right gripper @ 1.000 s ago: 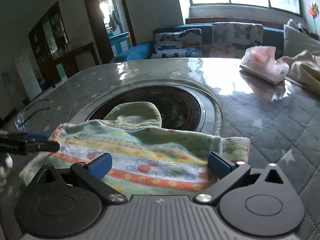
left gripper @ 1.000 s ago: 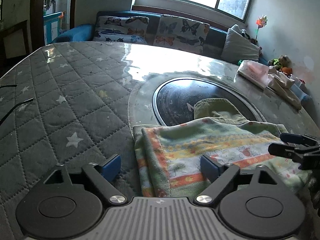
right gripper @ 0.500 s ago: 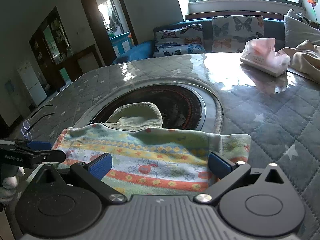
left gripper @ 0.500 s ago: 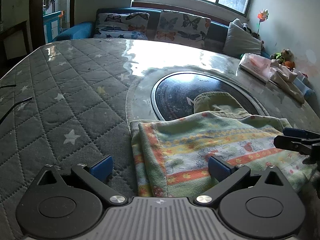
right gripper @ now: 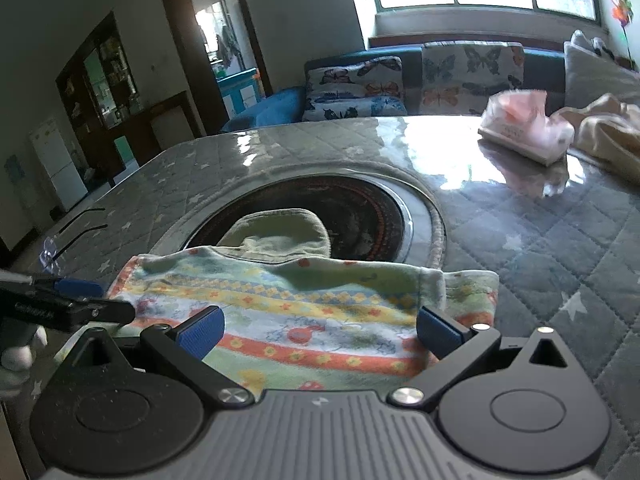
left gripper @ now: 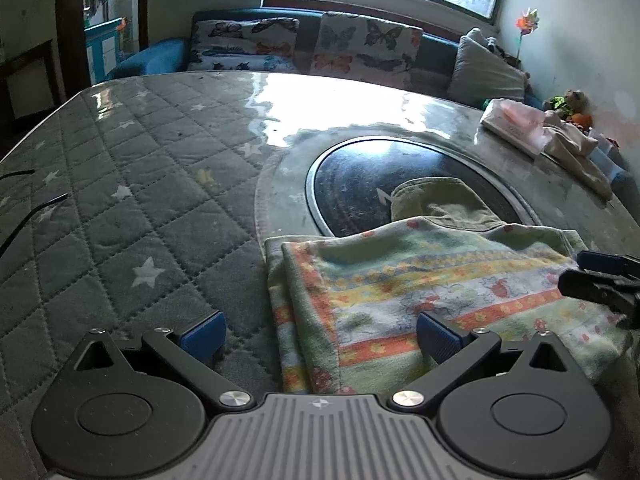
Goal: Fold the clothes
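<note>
A folded garment (left gripper: 420,292) with orange, yellow and green stripes lies flat on the quilted table, and a plain green part (left gripper: 440,200) of it reaches onto the black round plate. My left gripper (left gripper: 320,336) is open over the garment's left edge, holding nothing. My right gripper (right gripper: 320,330) is open just above the garment (right gripper: 320,304) near its right end, also holding nothing. Each gripper shows in the other's view: the right gripper (left gripper: 600,276) at the far right, the left gripper (right gripper: 68,300) at the far left.
A black round plate (left gripper: 360,184) is set into the middle of the table. A pink tissue pack (right gripper: 524,128) and a beige cloth (right gripper: 608,128) lie at the far right. Spectacles (right gripper: 68,232) rest at the left edge. A sofa stands behind the table.
Both grippers have drawn back a little from the garment, which stays flat. The left gripper's fingers have spread slightly wider.
</note>
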{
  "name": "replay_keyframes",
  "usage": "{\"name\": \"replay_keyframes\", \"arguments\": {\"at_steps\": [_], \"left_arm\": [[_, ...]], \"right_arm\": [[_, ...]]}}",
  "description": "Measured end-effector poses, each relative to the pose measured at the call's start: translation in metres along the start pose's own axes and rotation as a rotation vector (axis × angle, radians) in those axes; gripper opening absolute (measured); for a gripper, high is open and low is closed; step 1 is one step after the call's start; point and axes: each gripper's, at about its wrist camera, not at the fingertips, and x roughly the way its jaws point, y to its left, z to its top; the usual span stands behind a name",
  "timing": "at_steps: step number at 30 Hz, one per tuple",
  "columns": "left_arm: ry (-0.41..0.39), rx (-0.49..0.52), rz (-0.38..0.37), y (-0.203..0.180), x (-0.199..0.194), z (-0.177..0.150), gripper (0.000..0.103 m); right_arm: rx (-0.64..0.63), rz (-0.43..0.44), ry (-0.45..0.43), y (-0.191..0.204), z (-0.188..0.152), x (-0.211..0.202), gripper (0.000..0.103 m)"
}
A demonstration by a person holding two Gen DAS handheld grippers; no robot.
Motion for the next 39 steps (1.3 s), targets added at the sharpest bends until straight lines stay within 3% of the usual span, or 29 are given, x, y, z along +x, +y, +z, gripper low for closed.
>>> {"name": "replay_keyframes", "arguments": {"at_steps": [5,12,24,32,36,39], "left_arm": [[-0.014,-0.030,0.005,0.005,-0.010,-0.001,0.103],[-0.013,-0.087,0.011,0.015,-0.020,-0.003,0.103],[-0.014,-0.182,0.016,0.033,-0.036,-0.009,0.103],[-0.023,-0.251,-0.008,0.047,-0.042,-0.010,0.101],[-0.010,-0.285,-0.032,0.053,-0.041,-0.009,0.096],[0.002,-0.326,-0.055,0.059,-0.039,-0.008,0.092]], "right_arm": [[-0.087,-0.010,-0.026,0.023,-0.004,-0.011,0.103],[-0.216,0.069,-0.030,0.064,-0.012,-0.025,0.103],[-0.544,0.164,0.014,0.152,-0.039,-0.032,0.102],[-0.626,0.196,0.063,0.186,-0.045,-0.017,0.085],[-0.664,0.202,0.094,0.198,-0.049,-0.006,0.066],[-0.698,0.200,0.099,0.207,-0.050,-0.002,0.060]]}}
